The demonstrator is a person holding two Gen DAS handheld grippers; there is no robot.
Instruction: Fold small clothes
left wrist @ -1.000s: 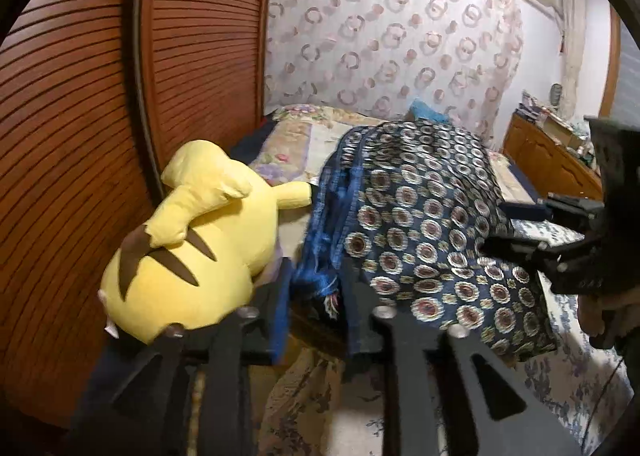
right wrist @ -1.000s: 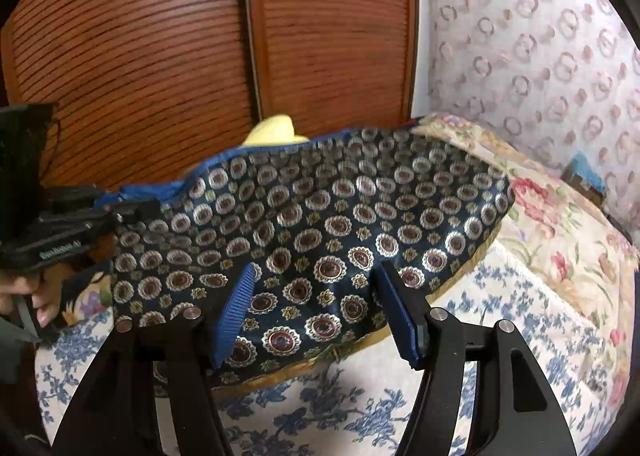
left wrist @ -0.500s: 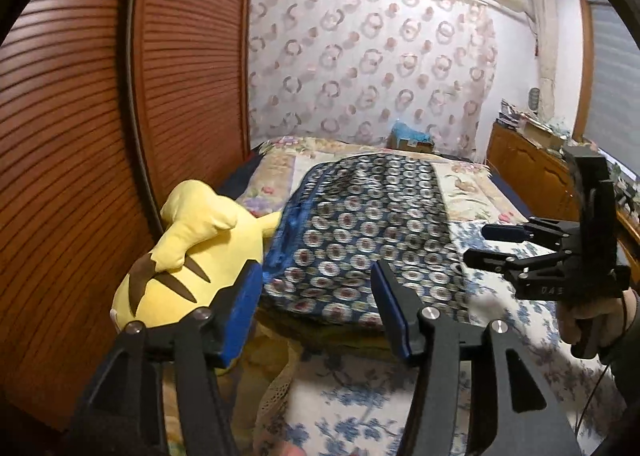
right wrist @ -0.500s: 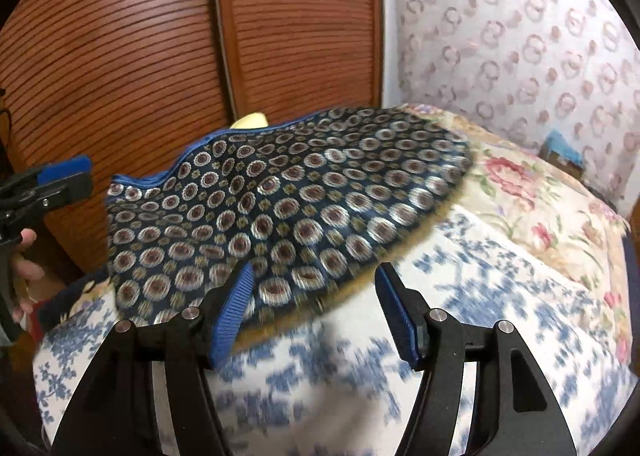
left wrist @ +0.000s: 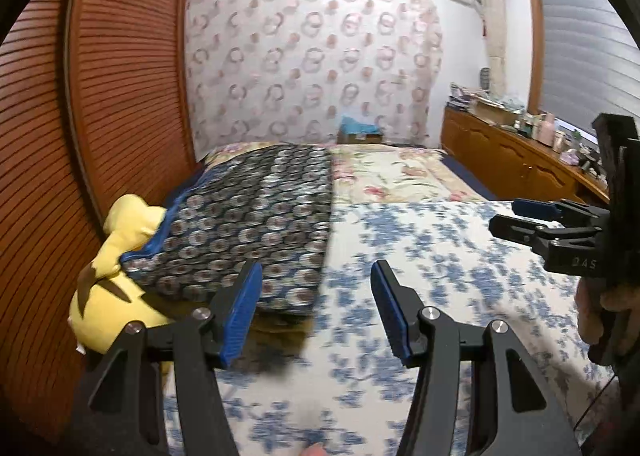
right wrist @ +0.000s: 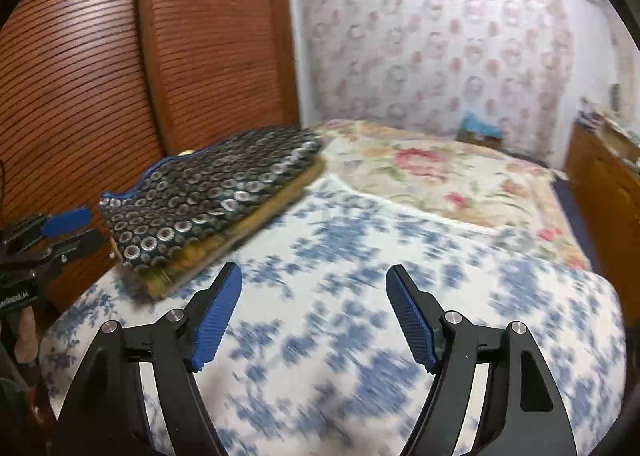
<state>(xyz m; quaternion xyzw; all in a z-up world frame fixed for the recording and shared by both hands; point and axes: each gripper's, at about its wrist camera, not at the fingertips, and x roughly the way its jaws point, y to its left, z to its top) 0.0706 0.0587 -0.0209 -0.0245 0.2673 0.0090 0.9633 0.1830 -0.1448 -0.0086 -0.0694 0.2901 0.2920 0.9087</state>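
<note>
Folded navy garment with a ring print (left wrist: 248,232) sits on a yellowish folded stack along the bed's (right wrist: 360,296) left edge, up against a yellow plush toy (left wrist: 108,296). Left gripper (left wrist: 316,308) and right gripper (right wrist: 314,316) both hang wide and empty above the blue-flowered bedspread; both have just been opening.

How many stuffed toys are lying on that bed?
1. A yellow plush toy lies at the bed's edge by the wooden wardrobe doors, partly under the folded navy patterned garment. Others may be hidden behind the garment.
</note>
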